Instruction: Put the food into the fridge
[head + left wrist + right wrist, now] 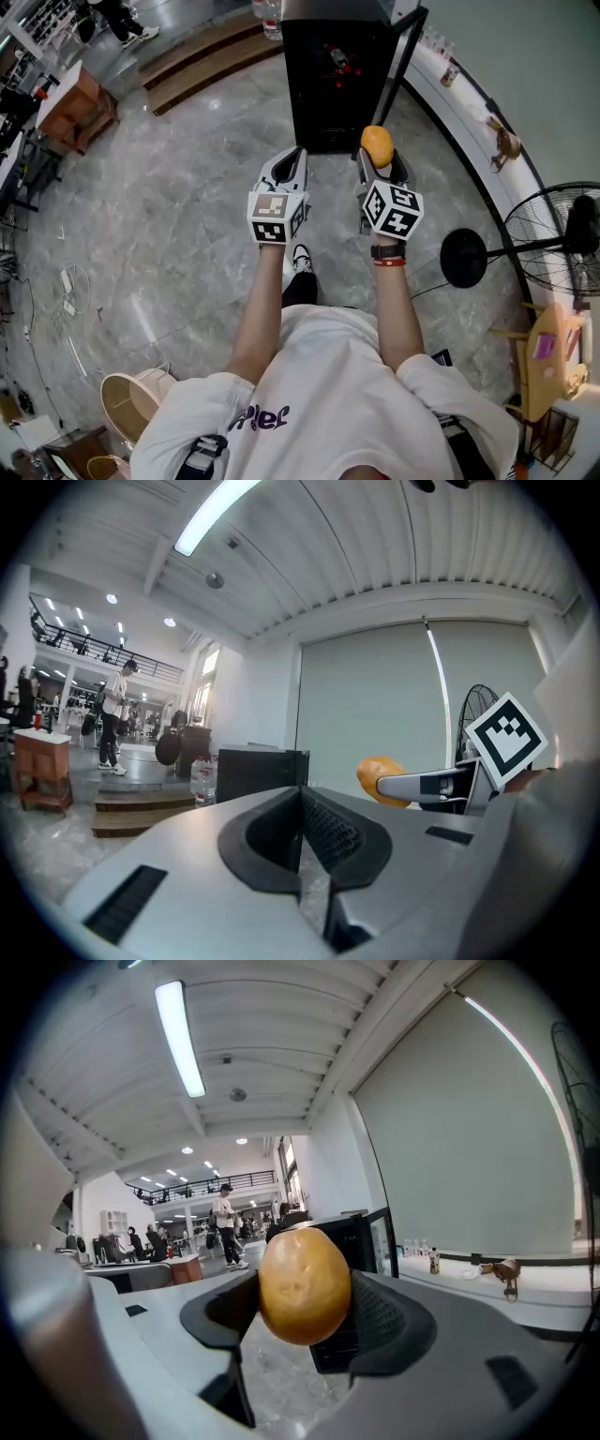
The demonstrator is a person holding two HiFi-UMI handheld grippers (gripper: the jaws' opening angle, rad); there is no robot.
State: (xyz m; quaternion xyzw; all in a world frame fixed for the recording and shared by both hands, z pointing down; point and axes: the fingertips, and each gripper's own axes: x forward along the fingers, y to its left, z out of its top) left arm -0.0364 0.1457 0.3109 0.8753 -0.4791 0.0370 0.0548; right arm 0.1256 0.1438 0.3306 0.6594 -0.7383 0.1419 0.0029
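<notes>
The food (376, 144) is coloured a warm orange-yellow, faintly mottled in the right gripper view. The fridge (319, 103), at the top centre of the head view, is finished in black, with small red spots inside. The left gripper (292, 157) and the right gripper (380, 161) are finished in pale grey with black ribbed pads (389, 1316) — each marker cube (275, 217) is patterned in black-and-white squares. The floor (178, 216) is veined in grey marble. At the bottom, a white shirt (328, 394) is marked with dark purple lettering, and a red wristband (389, 262) is worn below a black one. A black fan (464, 258) is seen at the right edge — a reddish-brown wooden table (80, 108) at the upper left.
</notes>
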